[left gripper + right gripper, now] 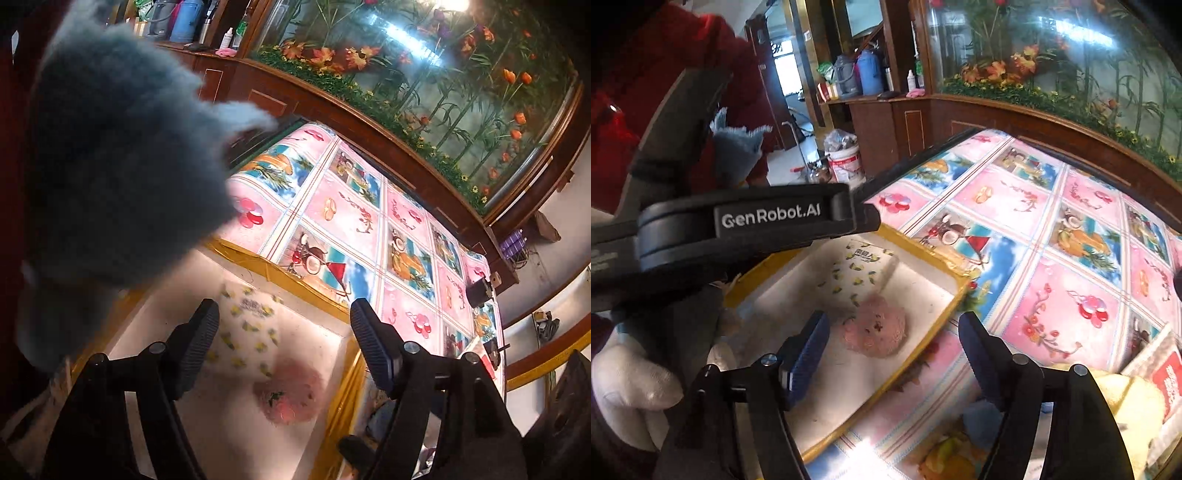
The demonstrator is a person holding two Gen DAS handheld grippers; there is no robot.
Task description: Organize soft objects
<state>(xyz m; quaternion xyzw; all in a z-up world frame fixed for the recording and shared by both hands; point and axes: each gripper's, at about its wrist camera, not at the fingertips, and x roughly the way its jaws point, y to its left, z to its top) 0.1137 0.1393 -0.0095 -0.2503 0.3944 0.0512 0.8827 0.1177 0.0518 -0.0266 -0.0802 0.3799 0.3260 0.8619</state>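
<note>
We see both grippers, left [284, 343] and right [892, 354], spread wide and empty above the white box [916, 284]. A pink plush [875, 330] and a lemon-print pouch [862, 266] lie inside it. A blue furry toy [122, 166] looms at ten o'clock, unheld.

Pink plush [874, 326] and lemon-print pouch [858, 269] inside box [925, 254].

Patterned tablecloth [1052, 258] filled right of frame. Wooden cabinet [882, 122] stood upper centre, flasks [862, 74] on top. White bucket [846, 164] sat below on floor.
</note>
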